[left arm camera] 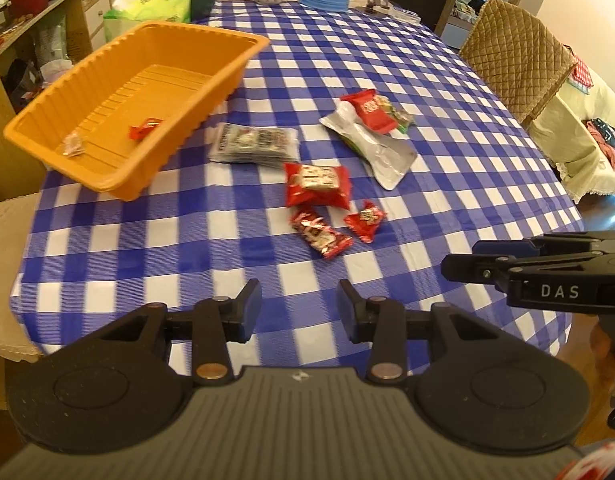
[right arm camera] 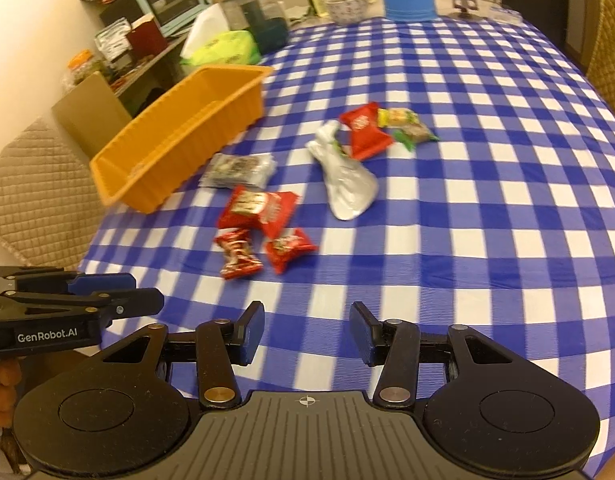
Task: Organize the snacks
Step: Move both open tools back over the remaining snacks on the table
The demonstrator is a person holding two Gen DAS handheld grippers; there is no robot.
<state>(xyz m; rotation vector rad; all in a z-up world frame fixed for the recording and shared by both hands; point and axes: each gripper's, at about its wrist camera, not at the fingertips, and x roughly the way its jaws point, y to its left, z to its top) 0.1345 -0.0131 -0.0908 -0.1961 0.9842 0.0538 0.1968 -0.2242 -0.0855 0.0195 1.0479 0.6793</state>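
Blue-and-white checked counter carrying an orange tray, its long axis running diagonally away ahead-left of the left tongs; two small sweets lie inside. Loose snack packets lie ahead of both tongs, well apart from them: a grey packet, a red packet and a silver pouch pointing diagonally. Left tongs and right tongs both stand open, holding nothing.
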